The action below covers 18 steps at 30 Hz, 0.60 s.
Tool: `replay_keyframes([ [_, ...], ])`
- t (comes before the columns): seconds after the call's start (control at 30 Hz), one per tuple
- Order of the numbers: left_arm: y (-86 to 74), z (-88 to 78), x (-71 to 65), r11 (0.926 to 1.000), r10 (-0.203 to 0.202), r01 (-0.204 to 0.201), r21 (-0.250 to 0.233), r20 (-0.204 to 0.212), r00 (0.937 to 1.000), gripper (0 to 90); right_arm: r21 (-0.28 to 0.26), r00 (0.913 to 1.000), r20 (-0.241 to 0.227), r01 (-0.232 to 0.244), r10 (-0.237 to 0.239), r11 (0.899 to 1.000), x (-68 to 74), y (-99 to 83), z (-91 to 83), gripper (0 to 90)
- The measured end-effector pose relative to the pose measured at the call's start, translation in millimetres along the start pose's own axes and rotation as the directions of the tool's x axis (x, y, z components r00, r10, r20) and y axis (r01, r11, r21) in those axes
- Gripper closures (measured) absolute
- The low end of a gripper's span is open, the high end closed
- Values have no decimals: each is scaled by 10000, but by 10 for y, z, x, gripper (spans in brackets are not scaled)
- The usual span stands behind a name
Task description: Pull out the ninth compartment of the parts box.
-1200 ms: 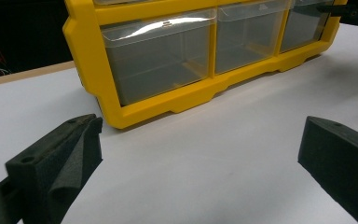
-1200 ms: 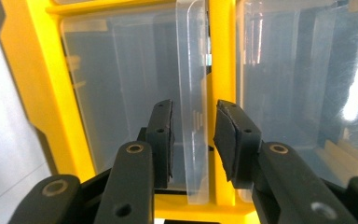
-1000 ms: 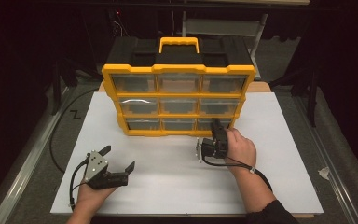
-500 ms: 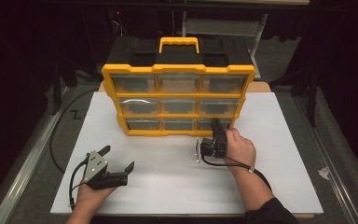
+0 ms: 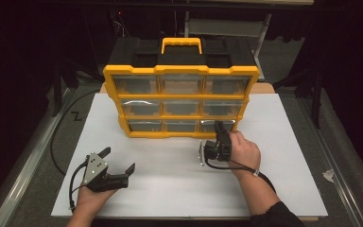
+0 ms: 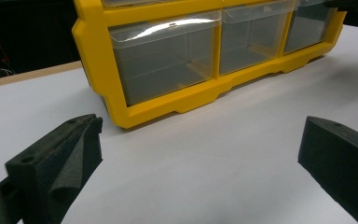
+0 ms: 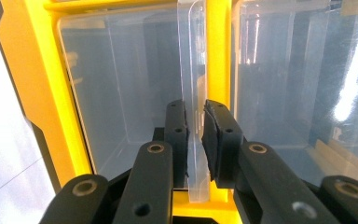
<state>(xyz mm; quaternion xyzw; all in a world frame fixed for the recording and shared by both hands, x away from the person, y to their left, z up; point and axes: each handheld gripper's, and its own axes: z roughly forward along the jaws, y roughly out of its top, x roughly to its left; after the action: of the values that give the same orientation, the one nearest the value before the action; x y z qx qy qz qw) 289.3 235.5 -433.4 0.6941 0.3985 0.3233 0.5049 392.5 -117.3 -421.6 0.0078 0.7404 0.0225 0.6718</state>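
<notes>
One organizer (image 5: 181,71), nine clear drawers (image 5: 181,84), two tongs (image 5: 118,165)

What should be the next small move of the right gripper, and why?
Probably a gentle pull straight back toward the person. The right gripper has just closed its jaws on the clear handle of the bottom-right drawer, which still sits in the yellow organizer.

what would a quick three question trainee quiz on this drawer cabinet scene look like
1. True or false: the right gripper has its pads closed on the clear pull tab of a bottom-row drawer.
2. How many rows of clear drawers does the yellow cabinet have: A two, B three, C five?
3. What is between the jaws of the left gripper?

Key
1. True; the tab sits pinched between both pads in the right gripper view.
2. B.
3. Nothing; they stand wide open over the white tabletop, apart from the cabinet.
</notes>
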Motion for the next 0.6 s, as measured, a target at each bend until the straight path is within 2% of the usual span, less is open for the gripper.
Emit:
replay_keyframes([
  [0.1, 1, -4, 4, 10000, -13, 13, -8, -3, 10000, 2, -36, 10000, -9, -59, 59, 10000, 7, -3, -11, 822],
  [0.2, 0, -6, 6, 10000, -25, 25, -18, -9, 10000, 2, 117, 9998, -171, 106, -104, 9999, -9, 4, -51, 822],
  [0.23, 0, -7, 7, 10000, -25, 25, -25, -16, 10000, 2, -60, 10000, -34, 78, -78, 10000, -2, -2, -52, 821],
  [0.27, 0, -7, 7, 10000, -29, 29, -27, -17, 10000, 2, 146, 9997, -256, -23, 27, 9999, 1, -1, -82, 821],
  [0.3, 0, -8, 8, 10000, -34, 34, -32, -20, 10000, 2, -97, 10000, -35, 93, -93, 9999, 0, -6, -79, 822],
  [0.37, 1, -10, 9, 10000, -54, 53, -56, -31, 10000, 2, 59, 9998, -176, 10, -9, 10000, 2, -8, -125, 821],
  [0.43, 2, -14, 11, 10000, -45, 45, -58, -28, 10000, 2, 61, 9997, -142, 190, -189, 9998, -8, -12, -163, 821],
  [0.6, 6, -20, 9, 9999, -114, 114, -114, -20, 9999, 1, -126, 9997, -224, -130, 128, 9998, -9, -27, -204, 794],
])
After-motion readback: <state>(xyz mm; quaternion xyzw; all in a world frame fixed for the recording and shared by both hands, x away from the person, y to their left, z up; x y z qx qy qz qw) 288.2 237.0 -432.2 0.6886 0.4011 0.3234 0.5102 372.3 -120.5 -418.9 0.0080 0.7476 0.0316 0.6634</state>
